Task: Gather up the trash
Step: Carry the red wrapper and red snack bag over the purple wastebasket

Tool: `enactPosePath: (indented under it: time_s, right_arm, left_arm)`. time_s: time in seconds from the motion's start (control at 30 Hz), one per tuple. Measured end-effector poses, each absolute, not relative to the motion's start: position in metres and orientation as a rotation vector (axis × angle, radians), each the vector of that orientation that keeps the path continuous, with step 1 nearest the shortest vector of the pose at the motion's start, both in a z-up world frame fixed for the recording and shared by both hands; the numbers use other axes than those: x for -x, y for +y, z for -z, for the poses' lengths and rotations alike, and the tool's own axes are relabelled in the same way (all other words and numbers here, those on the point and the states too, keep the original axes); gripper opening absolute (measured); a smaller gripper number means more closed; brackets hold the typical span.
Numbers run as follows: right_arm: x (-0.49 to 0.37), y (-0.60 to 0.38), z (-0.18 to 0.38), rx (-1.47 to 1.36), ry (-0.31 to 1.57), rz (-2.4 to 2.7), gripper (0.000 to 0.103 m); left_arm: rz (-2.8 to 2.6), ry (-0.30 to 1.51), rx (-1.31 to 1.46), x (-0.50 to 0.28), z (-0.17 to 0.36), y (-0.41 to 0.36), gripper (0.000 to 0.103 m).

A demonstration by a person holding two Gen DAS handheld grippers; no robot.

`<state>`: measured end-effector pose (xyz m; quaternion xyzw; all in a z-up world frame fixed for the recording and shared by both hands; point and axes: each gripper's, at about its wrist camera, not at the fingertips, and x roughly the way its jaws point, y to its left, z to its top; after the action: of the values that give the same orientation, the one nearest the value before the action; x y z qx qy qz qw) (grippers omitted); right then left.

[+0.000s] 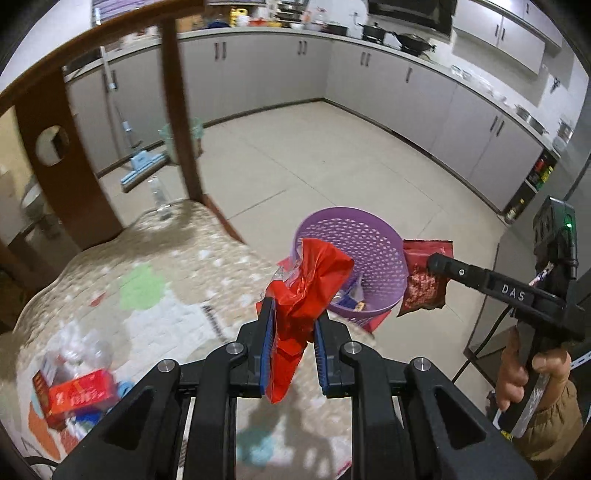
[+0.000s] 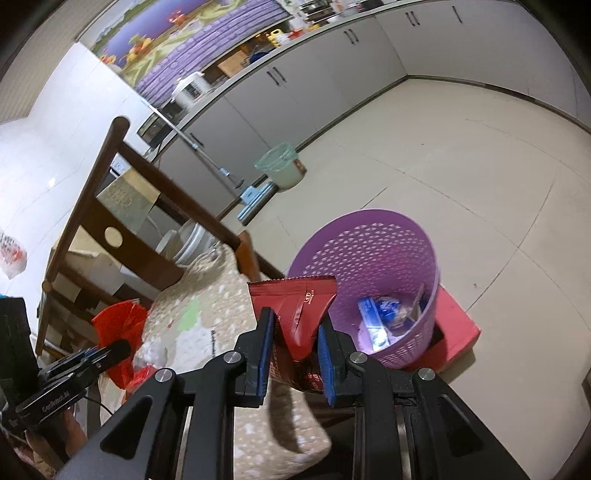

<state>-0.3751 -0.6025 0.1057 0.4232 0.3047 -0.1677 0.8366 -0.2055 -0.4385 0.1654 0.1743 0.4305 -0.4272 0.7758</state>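
two hand-held grippers (image 1: 291, 325) (image 2: 295, 339), two red wrappers (image 1: 306, 291) (image 2: 295, 317), one purple basket (image 1: 354, 240)

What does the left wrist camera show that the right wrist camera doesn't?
Only the left wrist view shows the stove pots on the counter, a clear plastic bottle and a red box on the table. Only the right wrist view shows the flower mural and a white rice cooker. Both show the purple basket, the red plastic bag in the left gripper, and the dark red snack packet in the right gripper.

Left tongs (image 1: 291, 317), right tongs (image 2: 295, 332): both clamped.
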Motion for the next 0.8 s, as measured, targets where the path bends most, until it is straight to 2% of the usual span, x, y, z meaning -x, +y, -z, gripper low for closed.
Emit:
enactPosePath:
  time_s: [0.8]
  right_arm:
    - [0.355, -0.666, -0.058, -0.912, 0.664, 0.446, 0.024]
  left_arm:
    - [0.931, 0.986, -0.550, 0.195, -0.093, -0.582, 0.018]
